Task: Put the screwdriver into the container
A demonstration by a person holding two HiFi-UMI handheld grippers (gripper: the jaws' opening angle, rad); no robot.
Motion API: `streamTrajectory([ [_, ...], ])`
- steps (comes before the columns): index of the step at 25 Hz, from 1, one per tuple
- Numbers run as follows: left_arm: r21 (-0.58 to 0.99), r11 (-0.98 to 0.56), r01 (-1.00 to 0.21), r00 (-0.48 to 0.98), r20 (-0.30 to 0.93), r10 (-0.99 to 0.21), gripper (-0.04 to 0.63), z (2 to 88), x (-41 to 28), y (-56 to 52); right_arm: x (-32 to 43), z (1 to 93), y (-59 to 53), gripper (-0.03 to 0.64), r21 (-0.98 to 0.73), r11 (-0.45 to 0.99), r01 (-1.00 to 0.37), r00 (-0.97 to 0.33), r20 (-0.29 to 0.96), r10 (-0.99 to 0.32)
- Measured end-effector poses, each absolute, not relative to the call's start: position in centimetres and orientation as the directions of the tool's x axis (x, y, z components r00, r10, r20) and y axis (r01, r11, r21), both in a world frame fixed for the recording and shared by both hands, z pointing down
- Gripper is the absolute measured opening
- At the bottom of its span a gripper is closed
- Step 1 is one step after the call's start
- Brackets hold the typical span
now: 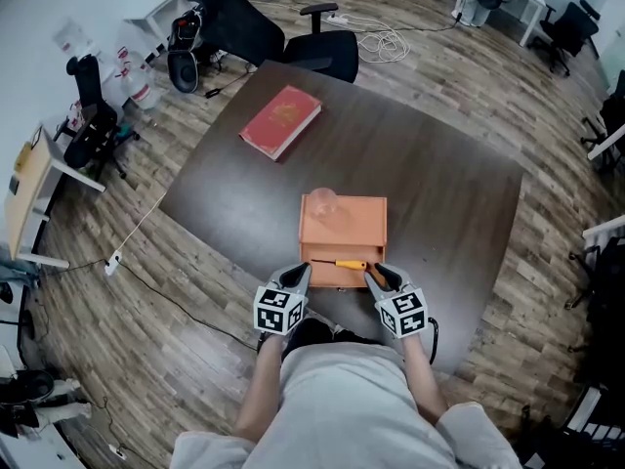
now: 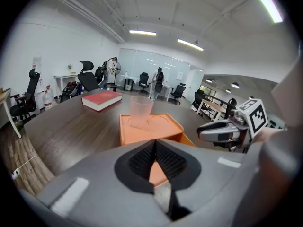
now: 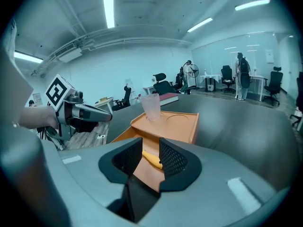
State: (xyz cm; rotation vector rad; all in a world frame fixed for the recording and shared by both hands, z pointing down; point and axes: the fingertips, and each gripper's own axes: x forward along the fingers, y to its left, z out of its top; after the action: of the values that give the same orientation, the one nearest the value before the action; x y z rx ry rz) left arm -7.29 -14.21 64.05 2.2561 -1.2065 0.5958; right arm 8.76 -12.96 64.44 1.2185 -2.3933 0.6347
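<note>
An orange box-shaped container (image 1: 354, 225) stands on the dark table (image 1: 444, 179), its drawer pulled out toward me. The screwdriver (image 1: 344, 263), with a yellow-orange handle, lies across that drawer. My right gripper (image 1: 371, 274) is at the handle end. It is open by a narrow gap, and the handle (image 3: 152, 160) shows below that gap in the right gripper view. My left gripper (image 1: 305, 270) sits at the drawer's left front corner, shut and empty. A clear plastic cup (image 1: 322, 201) stands on the container's lid.
A red book (image 1: 281, 120) lies on the far left part of the table. A black office chair (image 1: 322, 52) stands behind the table. Cables run over the wooden floor to the left. My body is against the table's near edge.
</note>
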Motion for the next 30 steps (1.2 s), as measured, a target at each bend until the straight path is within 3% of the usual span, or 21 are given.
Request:
streamTrajectory([
  [8,0.234,-0.488,-0.841,0.523,0.586,-0.619,0.052,64.2,-6.9,-14.3,9.0,63.8,-12.9,0.107,-0.239,0.488,-0.84,-0.535,0.519,-0.667],
  [30,0.246,-0.467,-0.849,0.514,0.589,-0.624,0.052,64.7,-8.0,-13.7,7.9,63.4,-13.0,0.002,-0.26,0.501,-0.825,-0.559,0.507,-0.657],
])
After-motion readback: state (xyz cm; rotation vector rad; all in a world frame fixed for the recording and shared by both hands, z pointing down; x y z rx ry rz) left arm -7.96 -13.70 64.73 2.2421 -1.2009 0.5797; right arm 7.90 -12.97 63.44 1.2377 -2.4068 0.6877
